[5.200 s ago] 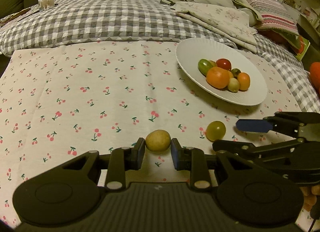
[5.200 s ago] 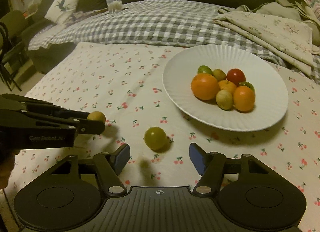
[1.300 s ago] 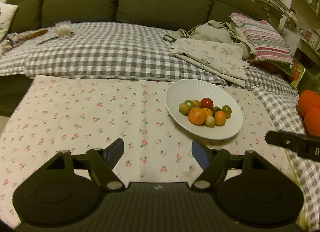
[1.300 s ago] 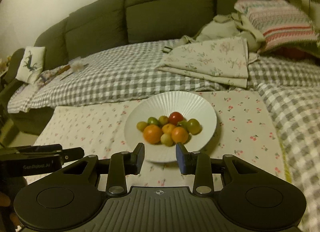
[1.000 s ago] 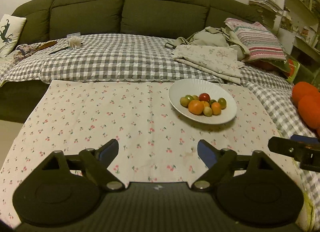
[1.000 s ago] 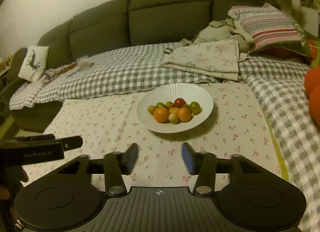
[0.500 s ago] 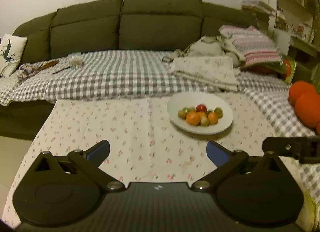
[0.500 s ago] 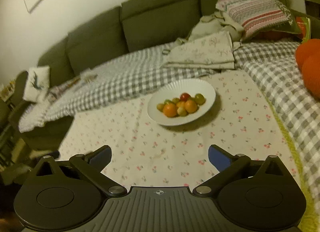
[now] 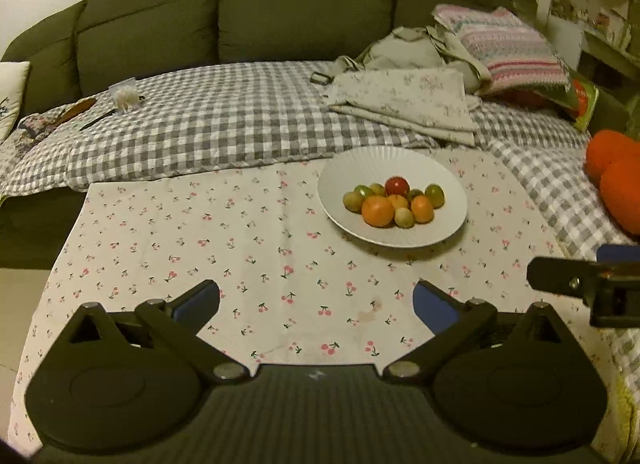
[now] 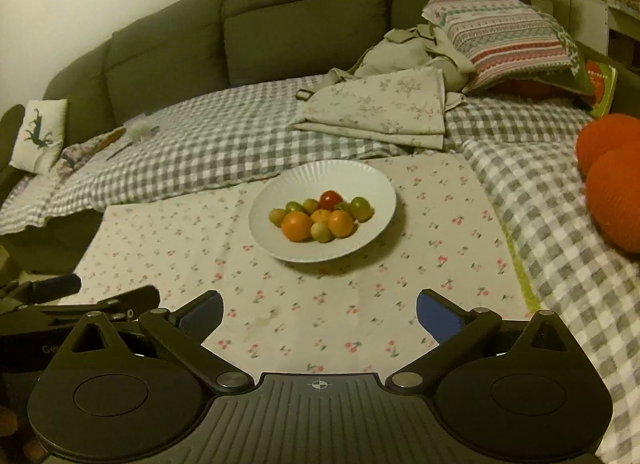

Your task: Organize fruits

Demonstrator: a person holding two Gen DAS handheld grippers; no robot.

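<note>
A white ribbed plate (image 9: 348, 168) (image 10: 372, 180) sits on the cherry-print cloth (image 9: 224, 232) (image 10: 420, 264) and holds several fruits: oranges (image 9: 377, 210) (image 10: 296, 226), a red tomato (image 9: 397, 185) (image 10: 331, 199) and green ones (image 9: 434, 194) (image 10: 361, 208). My left gripper (image 9: 316, 304) is open and empty, well back from the plate. My right gripper (image 10: 319, 314) is open and empty too, near the cloth's front edge. Each gripper shows at the edge of the other's view.
A grey checked blanket (image 9: 208, 124) covers the sofa seat behind the cloth. Folded floral cloths (image 9: 404, 104) and a striped pillow (image 9: 508, 52) lie at back right. Orange round cushions (image 9: 616, 180) (image 10: 612, 180) sit at the right. A small white tuft (image 9: 126, 98) lies at back left.
Both grippers have drawn back and up from the cloth and opened wide. The yellow and green fruits that lay loose on the cloth are now on the plate.
</note>
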